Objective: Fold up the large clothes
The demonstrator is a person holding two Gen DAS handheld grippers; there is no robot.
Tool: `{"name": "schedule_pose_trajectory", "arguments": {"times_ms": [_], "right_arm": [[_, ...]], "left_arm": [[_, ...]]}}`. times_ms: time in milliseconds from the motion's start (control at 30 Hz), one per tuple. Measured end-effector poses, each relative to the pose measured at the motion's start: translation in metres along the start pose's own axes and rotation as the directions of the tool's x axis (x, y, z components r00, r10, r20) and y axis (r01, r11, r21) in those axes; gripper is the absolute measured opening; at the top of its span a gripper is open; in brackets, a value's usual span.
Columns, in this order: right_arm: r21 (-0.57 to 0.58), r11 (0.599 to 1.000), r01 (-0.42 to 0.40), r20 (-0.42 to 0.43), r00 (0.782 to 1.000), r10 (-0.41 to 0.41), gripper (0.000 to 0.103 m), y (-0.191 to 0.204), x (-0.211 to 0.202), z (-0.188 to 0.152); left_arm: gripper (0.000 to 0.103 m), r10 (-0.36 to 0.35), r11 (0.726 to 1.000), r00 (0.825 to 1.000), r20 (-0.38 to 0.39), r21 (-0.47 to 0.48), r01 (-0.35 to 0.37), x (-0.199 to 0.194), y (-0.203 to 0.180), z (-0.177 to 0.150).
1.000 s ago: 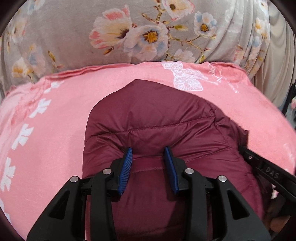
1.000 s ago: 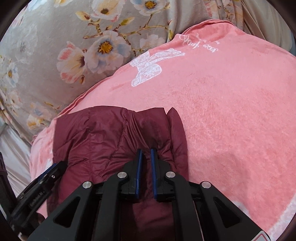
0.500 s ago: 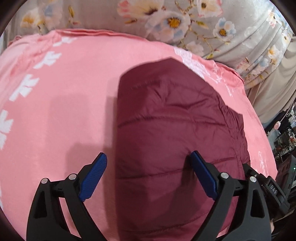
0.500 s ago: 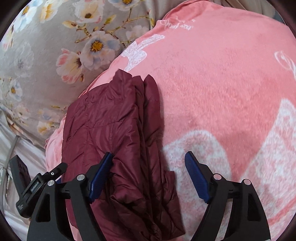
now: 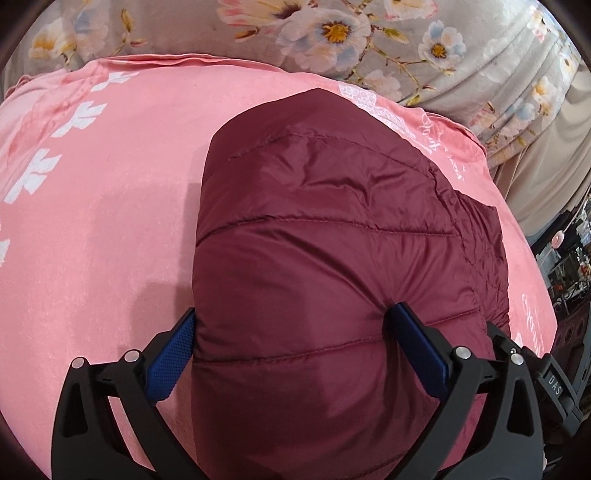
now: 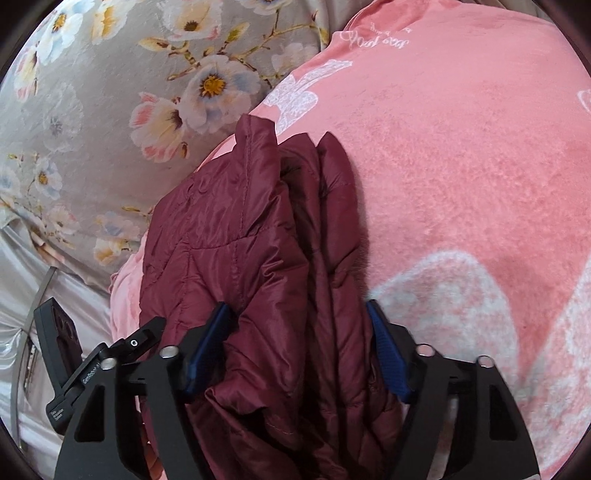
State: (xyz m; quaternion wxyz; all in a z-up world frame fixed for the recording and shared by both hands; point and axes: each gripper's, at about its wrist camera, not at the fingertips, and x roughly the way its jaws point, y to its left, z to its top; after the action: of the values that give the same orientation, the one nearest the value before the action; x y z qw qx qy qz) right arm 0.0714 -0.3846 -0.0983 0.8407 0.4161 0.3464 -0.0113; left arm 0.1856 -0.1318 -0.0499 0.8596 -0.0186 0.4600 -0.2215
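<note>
The maroon quilted puffer jacket [image 5: 332,266] lies folded into a thick bundle on a pink plush blanket [image 5: 103,221] with white leaf and bow prints, and beyond the blanket's far edge runs a grey sheet printed with flowers [image 5: 332,33].

The left gripper [image 5: 295,332] has its jaws spread as wide as they go, having just been opening. The near end of the bundle bulges up between them. Its left blue pad sits at the jacket's left edge, over bare blanket; its right pad is sunk into a dimple in the padding. I cannot make out any squeeze, so the jacket simply fills the gap.

The right gripper [image 6: 299,328] straddles the stacked folded edges at the bundle's right side [image 6: 258,258]. Its jaws opened and have just come back in a little, and both blue pads now lie against the fabric on either side of the layers, which bunch up between them. The pink blanket [image 6: 461,166] spreads away outside its right jaw, the floral sheet [image 6: 92,110] beyond its left. The left gripper's black body [image 6: 99,373] shows at the lower left there.
</note>
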Motion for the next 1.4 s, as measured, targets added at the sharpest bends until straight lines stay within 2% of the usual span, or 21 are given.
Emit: {"name": "schedule_pose_trajectory", "arguments": {"times_ms": [67,167,267,367,467,633,733,933,1033,1200,1400], "right_arm": [[0.009,1.000,-0.025,0.002,1.000,0.025,0.045,0.002,0.000,-0.002],[-0.016,0.999,-0.028,0.021,0.999,0.029,0.027,0.009,-0.008,-0.002],[-0.036,0.999,-0.040,0.047,0.998,0.042,0.021,0.020,-0.021,-0.001],[-0.076,0.996,-0.039,0.086,0.995,0.046,0.019,0.037,-0.040,-0.003],[-0.118,0.992,-0.039,0.132,0.990,0.054,0.019,0.055,-0.064,-0.005],[-0.179,0.982,-0.054,0.237,0.967,0.096,0.019,0.082,-0.112,-0.007],[-0.219,0.973,-0.067,0.308,0.942,0.134,0.019,0.102,-0.149,-0.006],[-0.309,0.949,-0.059,0.420,0.887,0.191,0.019,0.144,-0.204,-0.010],[-0.354,0.934,-0.048,0.456,0.863,0.217,0.019,0.167,-0.225,-0.013],[-0.412,0.910,-0.039,0.485,0.837,0.256,0.019,0.199,-0.245,-0.014],[-0.475,0.879,-0.035,0.481,0.826,0.293,0.019,0.238,-0.250,-0.016]], "left_arm": [[0.093,-0.001,1.000,1.000,0.005,0.003,0.001,-0.003,-0.001,0.001],[0.079,-0.009,1.000,1.000,0.017,0.007,0.009,-0.010,-0.001,0.002],[0.058,-0.022,0.999,0.999,0.035,0.026,0.021,-0.024,-0.003,0.004],[0.042,-0.065,0.997,0.996,0.059,0.046,0.062,-0.043,-0.007,0.010],[0.033,-0.110,0.992,0.989,0.094,0.072,0.104,-0.066,-0.015,0.016],[0.032,-0.158,0.980,0.967,0.201,0.152,0.129,-0.122,-0.038,0.024],[0.032,-0.179,0.971,0.948,0.264,0.200,0.128,-0.155,-0.051,0.027],[0.032,-0.226,0.953,0.896,0.381,0.277,0.123,-0.222,-0.070,0.035],[0.032,-0.245,0.946,0.868,0.432,0.304,0.116,-0.253,-0.074,0.038],[0.032,-0.259,0.940,0.825,0.503,0.326,0.097,-0.294,-0.072,0.043],[0.032,-0.249,0.945,0.785,0.568,0.320,0.068,-0.325,-0.052,0.047]]}}
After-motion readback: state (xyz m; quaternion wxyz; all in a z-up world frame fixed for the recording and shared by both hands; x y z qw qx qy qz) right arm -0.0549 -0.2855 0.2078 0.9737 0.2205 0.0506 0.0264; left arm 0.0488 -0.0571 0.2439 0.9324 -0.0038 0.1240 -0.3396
